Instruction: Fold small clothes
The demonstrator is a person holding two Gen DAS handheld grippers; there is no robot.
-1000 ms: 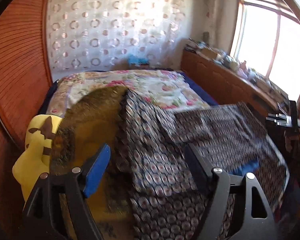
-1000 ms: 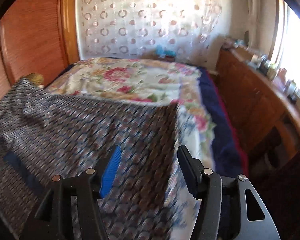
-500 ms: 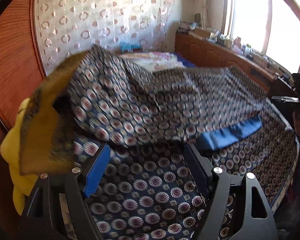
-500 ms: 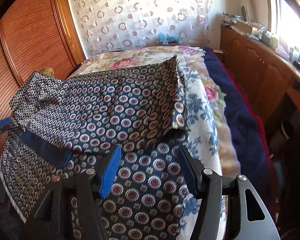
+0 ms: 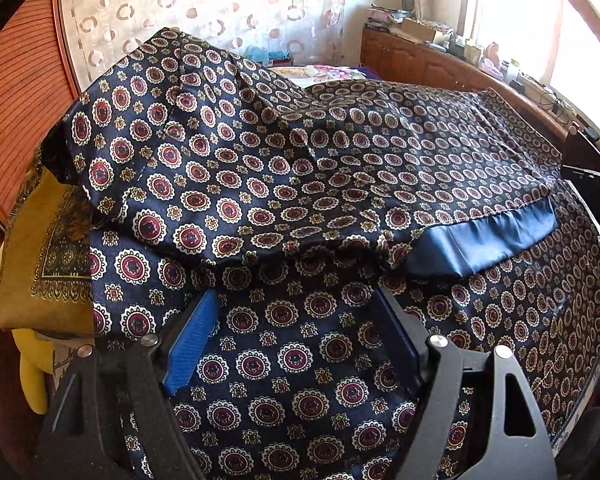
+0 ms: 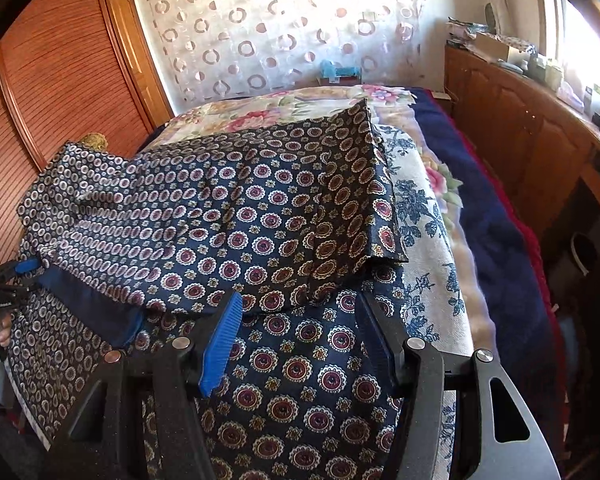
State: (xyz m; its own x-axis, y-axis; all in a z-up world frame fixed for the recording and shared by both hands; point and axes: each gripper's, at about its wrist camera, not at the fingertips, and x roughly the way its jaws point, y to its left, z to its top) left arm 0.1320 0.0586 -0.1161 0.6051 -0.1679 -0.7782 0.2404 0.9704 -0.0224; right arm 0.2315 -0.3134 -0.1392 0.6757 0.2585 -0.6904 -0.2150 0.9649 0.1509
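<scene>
Now the garment (image 5: 300, 168) lies across the bed (image 6: 432, 216), its folded edge just ahead of both hand-held grippers. Left hand-held gripper (image 5: 296, 340) and right (image 6: 300, 340) gape wide, empty.

A second ago the patterned garment (image 5: 300, 168) hangs raised, its far half lifted off the bed and blurred in the right wrist view; now that half lies folded forward over the near half, its blue band (image 5: 480, 240) resting across the lower layer. The left gripper (image 5: 296, 320) sits lower and closer over the cloth, its jaws just opening a little wider, nothing between them. The right gripper (image 6: 300, 316) is also lower over the near layer.
</scene>
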